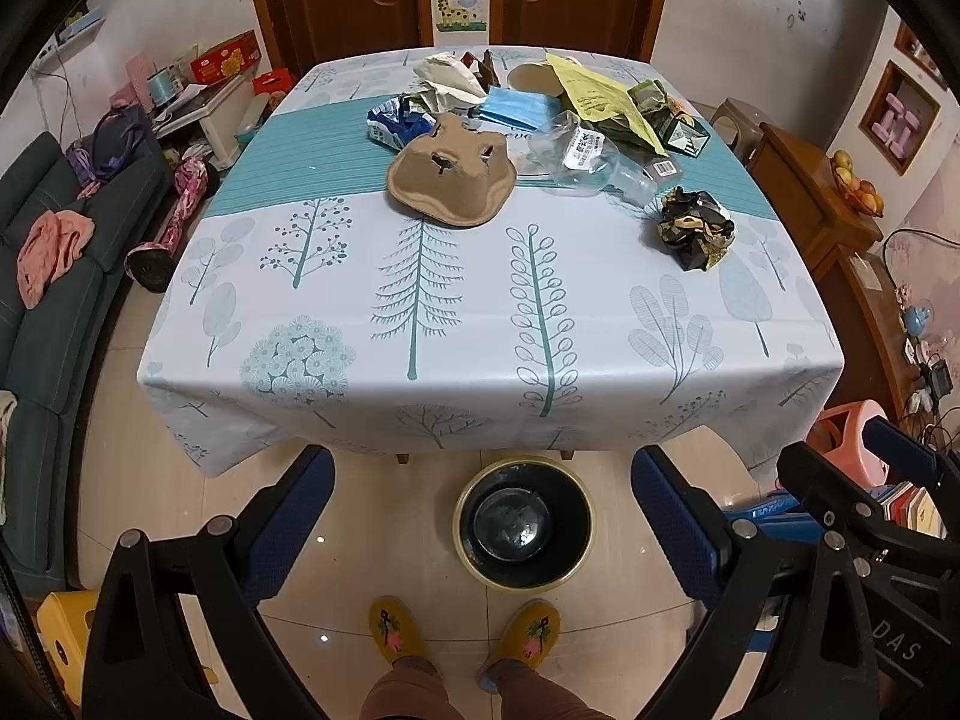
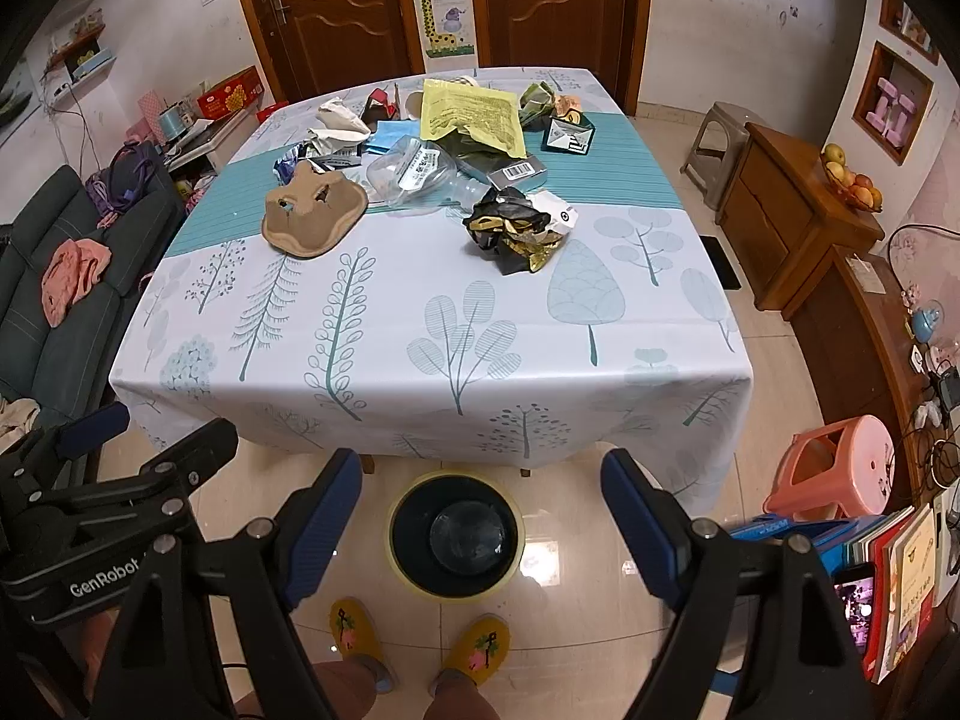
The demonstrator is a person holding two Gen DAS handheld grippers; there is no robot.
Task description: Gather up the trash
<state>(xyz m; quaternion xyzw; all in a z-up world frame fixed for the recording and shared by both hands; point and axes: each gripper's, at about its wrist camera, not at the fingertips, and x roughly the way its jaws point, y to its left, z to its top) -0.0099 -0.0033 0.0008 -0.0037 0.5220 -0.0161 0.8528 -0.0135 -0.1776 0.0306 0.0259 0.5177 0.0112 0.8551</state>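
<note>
Living room, tree-print worktop (image 1: pixel 480 300); trash pile (image 1: pixel 540 120) at 12 o'clock, far side. Bin (image 1: pixel 523 525) on floor at 6. Left tool (image 1: pixel 483 516) and right tool (image 2: pixel 482 531) both wide, empty. We judge nothing collected yet; next we reach forward, nearest crumpled wrapper (image 2: pixel 516 228) first.

We see a dark sofa (image 1: pixel 54 276) with a pink cloth (image 1: pixel 51 249) on it, two wooden doors (image 2: pixel 336 6), a fruit bowl (image 2: pixel 852 186) on a cabinet (image 2: pixel 798 228), and a pink stool (image 2: pixel 834 471).
</note>
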